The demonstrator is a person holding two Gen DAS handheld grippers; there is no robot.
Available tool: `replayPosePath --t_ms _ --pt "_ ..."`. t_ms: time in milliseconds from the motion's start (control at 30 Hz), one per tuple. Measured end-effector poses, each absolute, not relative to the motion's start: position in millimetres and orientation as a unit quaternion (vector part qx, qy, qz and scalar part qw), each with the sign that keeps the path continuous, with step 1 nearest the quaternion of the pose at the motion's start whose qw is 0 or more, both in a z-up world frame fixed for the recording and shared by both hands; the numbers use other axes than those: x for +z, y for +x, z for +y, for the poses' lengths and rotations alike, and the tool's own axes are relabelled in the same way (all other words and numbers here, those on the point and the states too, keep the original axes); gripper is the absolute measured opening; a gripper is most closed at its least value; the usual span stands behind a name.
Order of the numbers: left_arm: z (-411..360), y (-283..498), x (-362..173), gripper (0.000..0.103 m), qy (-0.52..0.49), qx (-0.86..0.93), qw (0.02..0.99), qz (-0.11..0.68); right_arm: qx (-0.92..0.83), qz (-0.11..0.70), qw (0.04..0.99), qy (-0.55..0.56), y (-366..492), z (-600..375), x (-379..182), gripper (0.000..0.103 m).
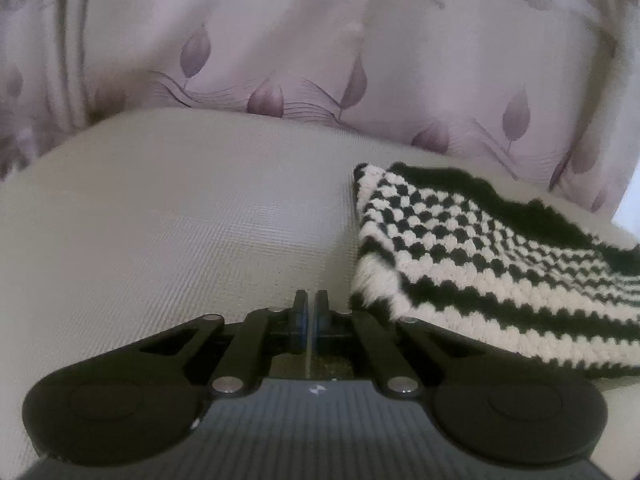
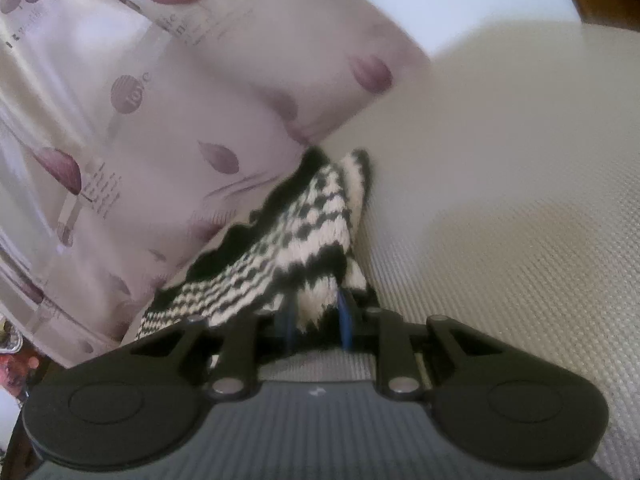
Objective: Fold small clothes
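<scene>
Pinching knit edge, right gripper (image 2: 316,312) clamps black-and-white knit piece (image 2: 288,240); left gripper (image 1: 310,312) closed empty, knit at 3 o'clock on cream surface (image 1: 160,220); lift evenly, keep edges aligned, avoid stretching.

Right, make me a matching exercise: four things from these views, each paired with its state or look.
Things:
1. left gripper
2. right gripper
3. knitted cloth
4. curtain

States:
A. pale pink with purple leaves
B. shut on nothing
C. black and cream, lying on the cushion
D. closed on a knitted corner

Pairs: 1-B, 2-D, 3-C, 4-A
</scene>
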State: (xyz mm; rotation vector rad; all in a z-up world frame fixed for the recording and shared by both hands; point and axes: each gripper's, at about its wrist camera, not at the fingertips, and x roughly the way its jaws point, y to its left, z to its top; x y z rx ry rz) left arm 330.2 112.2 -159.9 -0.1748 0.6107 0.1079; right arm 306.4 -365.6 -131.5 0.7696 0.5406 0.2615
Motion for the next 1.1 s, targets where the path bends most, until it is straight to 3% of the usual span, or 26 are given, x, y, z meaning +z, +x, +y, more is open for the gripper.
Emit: replayPosePath --t_ms 100,133,167,200,233,267,333,367,500,533,600,633,933,1000,1100 --pt "126 318 -153 0.004 -0.112 0.029 0.952 0.283 0.116 0.235 0.877 0.402 302 -376 -135 0.023" --pt "131 315 -150 0.017 -0.115 0.026 0.953 0.279 0.119 0.222 0.875 0.413 299 -379 -137 0.024" --pt "134 314 -147 0.046 -0.113 0.025 0.954 0.275 0.118 0.211 0.873 0.424 295 -382 -139 0.027" --pt "138 312 -143 0.063 -0.111 0.026 0.957 0.268 0.120 0.205 0.871 0.431 293 -383 -140 0.032" --pt "141 311 -139 0.089 -0.111 0.029 0.959 0.258 0.125 0.201 0.869 0.435 291 -383 -141 0.044" --pt "144 309 -135 0.096 -0.115 0.028 0.962 0.244 0.126 0.196 0.871 0.433 289 -383 -140 0.055" --pt "145 311 -130 0.094 -0.116 0.009 0.965 0.234 0.119 0.191 0.878 0.423 288 -381 -137 0.070" --pt "141 316 -129 0.093 -0.104 -0.004 0.965 0.240 0.121 0.193 0.879 0.420 289 -380 -137 0.073" --pt "119 337 -135 0.089 -0.055 -0.036 0.965 0.255 0.112 0.206 0.876 0.422 294 -379 -138 0.073" --pt "116 341 -137 0.083 -0.055 -0.050 0.963 0.258 0.112 0.206 0.875 0.424 295 -379 -139 0.073" --pt "112 348 -142 0.040 -0.064 -0.082 0.956 0.274 0.107 0.205 0.876 0.423 294 -378 -138 0.073" --pt "111 351 -145 0.012 -0.066 -0.091 0.950 0.290 0.106 0.206 0.877 0.421 294 -378 -138 0.073" --pt "130 304 -158 0.013 -0.075 -0.100 0.945 0.303 0.101 0.216 0.885 0.401 298 -373 -138 0.077" --pt "131 303 -157 0.018 -0.075 -0.101 0.946 0.299 0.103 0.218 0.884 0.400 299 -372 -138 0.077" --pt "129 312 -151 0.040 -0.071 -0.081 0.951 0.291 0.104 0.220 0.885 0.396 299 -371 -138 0.077"
